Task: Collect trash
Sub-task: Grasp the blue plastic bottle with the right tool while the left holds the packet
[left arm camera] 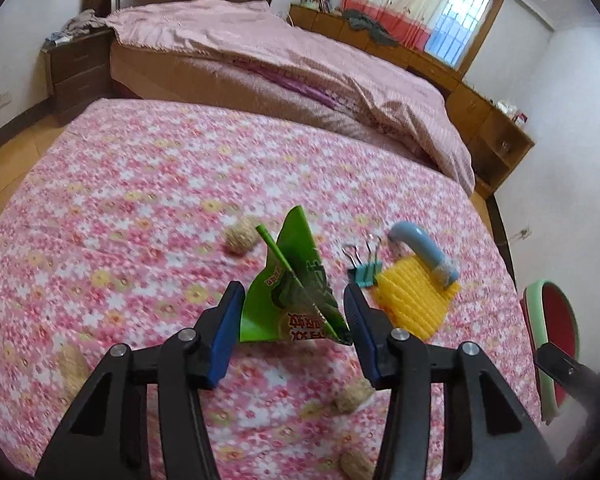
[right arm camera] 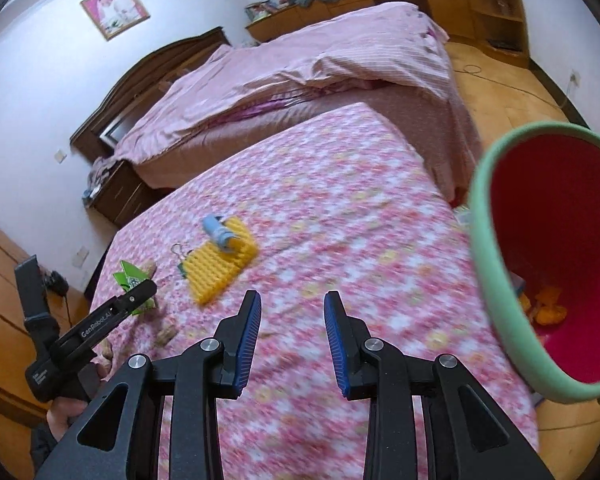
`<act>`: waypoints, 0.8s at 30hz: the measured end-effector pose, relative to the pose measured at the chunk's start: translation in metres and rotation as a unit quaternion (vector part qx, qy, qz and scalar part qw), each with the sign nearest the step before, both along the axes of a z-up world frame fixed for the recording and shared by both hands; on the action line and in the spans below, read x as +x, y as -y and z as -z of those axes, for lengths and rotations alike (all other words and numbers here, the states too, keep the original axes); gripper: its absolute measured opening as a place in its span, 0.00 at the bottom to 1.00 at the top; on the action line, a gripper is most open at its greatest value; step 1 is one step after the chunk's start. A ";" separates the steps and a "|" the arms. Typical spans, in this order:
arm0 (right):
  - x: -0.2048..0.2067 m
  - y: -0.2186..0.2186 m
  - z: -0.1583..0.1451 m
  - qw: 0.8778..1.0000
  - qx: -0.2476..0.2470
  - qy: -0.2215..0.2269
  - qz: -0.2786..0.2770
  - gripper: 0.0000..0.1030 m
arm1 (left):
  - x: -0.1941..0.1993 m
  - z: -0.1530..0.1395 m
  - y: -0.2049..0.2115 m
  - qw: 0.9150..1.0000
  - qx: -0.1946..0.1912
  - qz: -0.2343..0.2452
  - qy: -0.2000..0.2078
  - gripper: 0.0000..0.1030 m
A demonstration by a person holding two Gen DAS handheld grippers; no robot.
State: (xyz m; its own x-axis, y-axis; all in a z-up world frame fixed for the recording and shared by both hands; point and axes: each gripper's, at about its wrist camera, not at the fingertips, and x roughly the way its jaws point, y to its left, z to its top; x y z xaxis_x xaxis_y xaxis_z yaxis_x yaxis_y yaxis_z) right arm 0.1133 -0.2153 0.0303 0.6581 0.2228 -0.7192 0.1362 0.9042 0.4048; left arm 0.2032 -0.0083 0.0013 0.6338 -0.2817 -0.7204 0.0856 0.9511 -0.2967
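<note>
A crumpled green wrapper (left arm camera: 296,292) is seen between the blue pads of the left gripper (left arm camera: 294,308), standing up off the flowered cloth (left arm camera: 140,184); the jaws are set wide around it, and whether either pad presses on it cannot be told, though both of its lower corners reach the pads. In the right wrist view the same wrapper (right arm camera: 130,276) shows just past the tip of the left gripper (right arm camera: 140,292). Just beyond the left jaw of that gripper a peanut shell (left arm camera: 240,236) is seen on the cloth, and nearer than the jaws two more shells (left arm camera: 352,398) (left arm camera: 358,466) lie below the right finger, with another (left arm camera: 72,364) out past the left finger. Beyond the right jaw a teal binder clip (left arm camera: 364,270) is found beside a yellow ridged block (left arm camera: 414,300), on which a pale blue curved tube (left arm camera: 420,250) rests. Farther right, past the cloth's edge, a bin with a green rim and red inside (left arm camera: 548,340) is partly seen. The right gripper (right arm camera: 292,332) is held over bare cloth with its jaws wide and nothing between them; the bin (right arm camera: 496,264) is tilted toward it on the right of the jaws, with orange scraps (right arm camera: 548,304) lying inside. A bed with a pink cover (left arm camera: 280,52) is seen well beyond the jaws.
</note>
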 end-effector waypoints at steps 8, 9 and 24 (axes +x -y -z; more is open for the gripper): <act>0.046 -0.044 0.005 0.999 -0.029 0.006 -0.043 0.32 | -0.009 -0.002 -0.009 0.999 0.005 -0.019 0.038 0.50; 0.054 -0.049 0.006 0.998 -0.034 0.009 -0.046 0.32 | -0.008 -0.003 -0.009 0.999 0.001 -0.022 0.040 0.50; 0.107 -0.100 0.018 0.987 -0.141 0.037 -0.073 0.32 | -0.005 -0.007 -0.020 0.997 -0.072 -0.036 0.017 0.50</act>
